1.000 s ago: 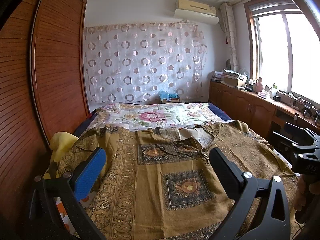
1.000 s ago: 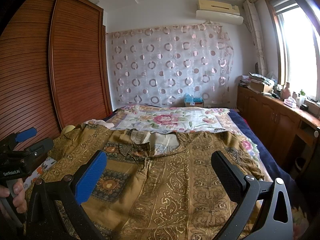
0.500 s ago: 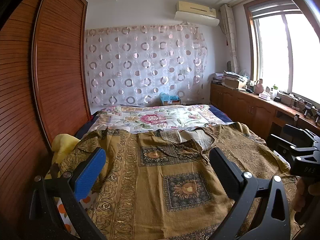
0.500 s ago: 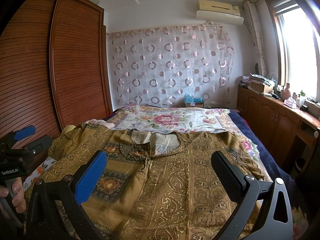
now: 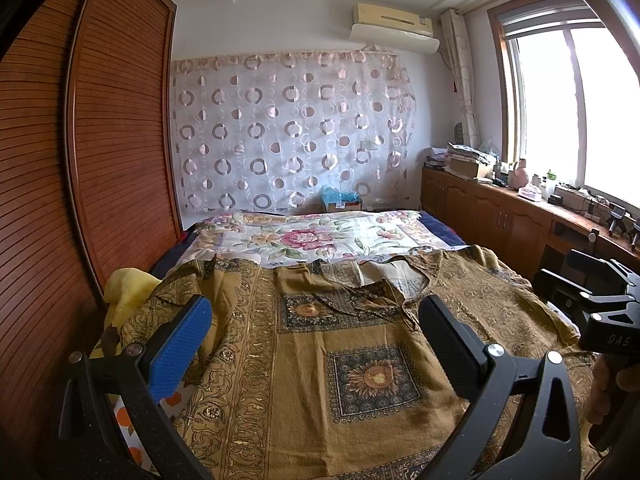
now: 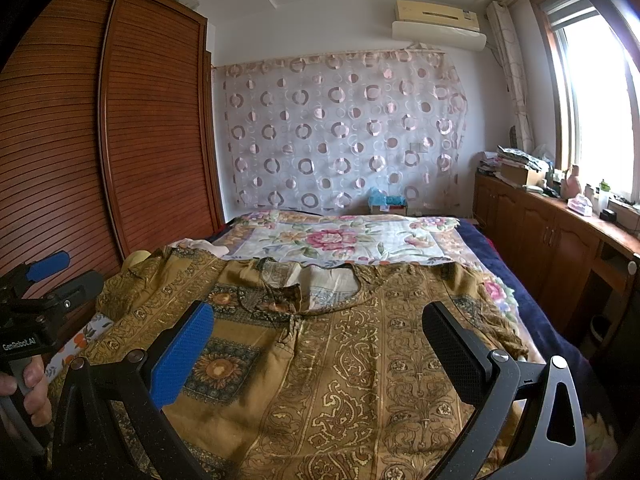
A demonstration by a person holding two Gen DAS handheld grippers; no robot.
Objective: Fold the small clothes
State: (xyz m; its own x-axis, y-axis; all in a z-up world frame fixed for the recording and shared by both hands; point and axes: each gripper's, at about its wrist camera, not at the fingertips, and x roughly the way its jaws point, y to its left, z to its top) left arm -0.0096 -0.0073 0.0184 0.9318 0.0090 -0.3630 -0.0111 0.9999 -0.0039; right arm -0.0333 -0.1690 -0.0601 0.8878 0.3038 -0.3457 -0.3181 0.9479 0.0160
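Observation:
An olive-gold patterned top [image 5: 320,360] [image 6: 360,360] lies spread flat on the bed, neckline toward the far wall and sleeves out to both sides. My left gripper [image 5: 316,332] hovers open above the garment's left half, nothing between its blue and black fingers. My right gripper [image 6: 320,340] hovers open over the chest, below the neckline [image 6: 320,284]. Each gripper shows at the edge of the other's view: the right gripper [image 5: 592,292] on the right side, the left gripper [image 6: 44,280] held by a hand on the left side.
A floral sheet [image 5: 308,236] covers the far half of the bed. A brown slatted wardrobe [image 5: 80,184] runs close along the left side. A yellow cloth [image 5: 124,288] sits at the left bed edge. Wooden cabinets [image 6: 552,240] with clutter stand under the window on the right.
Both grippers have tilted up slightly, so the garment sits a little lower in each view. Both stay open; the garment has not moved.

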